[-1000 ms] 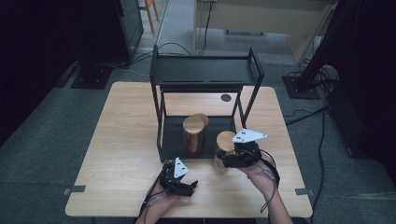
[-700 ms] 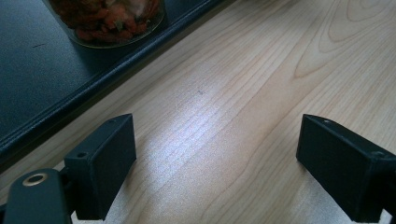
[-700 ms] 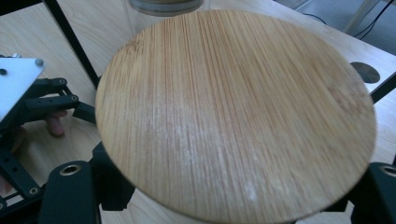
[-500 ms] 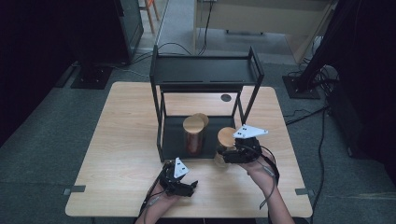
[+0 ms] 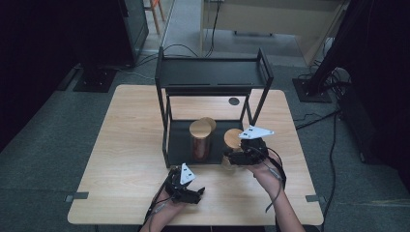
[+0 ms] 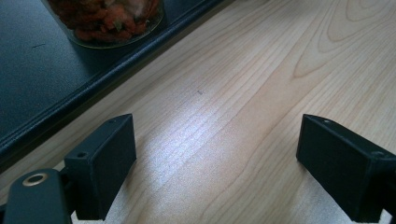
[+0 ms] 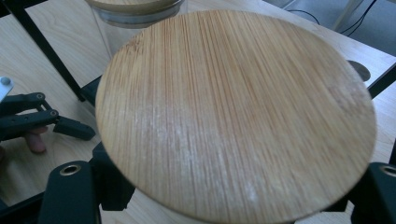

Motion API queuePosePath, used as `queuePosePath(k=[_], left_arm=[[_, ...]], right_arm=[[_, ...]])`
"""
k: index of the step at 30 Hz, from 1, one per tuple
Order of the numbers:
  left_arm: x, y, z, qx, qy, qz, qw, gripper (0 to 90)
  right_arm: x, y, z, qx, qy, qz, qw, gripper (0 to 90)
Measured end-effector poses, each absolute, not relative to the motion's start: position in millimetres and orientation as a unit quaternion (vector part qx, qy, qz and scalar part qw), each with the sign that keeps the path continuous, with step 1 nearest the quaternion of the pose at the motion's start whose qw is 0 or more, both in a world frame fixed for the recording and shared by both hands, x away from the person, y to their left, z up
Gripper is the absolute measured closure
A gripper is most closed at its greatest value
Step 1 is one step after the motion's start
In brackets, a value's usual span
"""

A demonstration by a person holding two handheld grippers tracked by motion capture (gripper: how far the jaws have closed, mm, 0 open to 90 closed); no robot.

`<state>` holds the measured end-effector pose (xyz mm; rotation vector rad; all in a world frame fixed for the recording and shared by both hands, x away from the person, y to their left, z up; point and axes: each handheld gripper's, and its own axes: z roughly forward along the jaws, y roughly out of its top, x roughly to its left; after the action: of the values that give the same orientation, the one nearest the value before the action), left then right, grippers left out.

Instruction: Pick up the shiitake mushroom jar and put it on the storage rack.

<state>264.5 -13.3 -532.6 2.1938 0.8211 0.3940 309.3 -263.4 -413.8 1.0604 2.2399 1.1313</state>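
Here, the left gripper (image 5: pixel 186 186) rests low on the counter (image 5: pixel 121 159) just in front of the black shelf rack (image 5: pixel 212 75), its fingers (image 6: pixel 105 163) spread wide with nothing between them. On the rack's lower tray stands a bamboo-lidded jar (image 5: pixel 200 140). Further right, the right gripper (image 5: pixel 231 157) is clamped on a second jar (image 7: pixel 233 116) at the tray's front edge.

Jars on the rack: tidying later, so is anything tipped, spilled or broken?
Nothing stands out. Both jars on the rack stand upright, lids on; the right gripper holds a third jar upright.
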Motion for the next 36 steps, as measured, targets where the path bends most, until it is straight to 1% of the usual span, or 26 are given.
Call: queuePosePath(k=[27,36], left_arm=[[264,-14,-533,0.858,0.318,0.153,0.374,12.2],[264,-14,-533,0.858,0.317,0.152,0.373,12.2]], right_arm=[[335,-242,-417,0.400,0.797,0.399,0.212,24.9],[342,-241,-422,0.407,0.792,0.398,0.220,24.9]])
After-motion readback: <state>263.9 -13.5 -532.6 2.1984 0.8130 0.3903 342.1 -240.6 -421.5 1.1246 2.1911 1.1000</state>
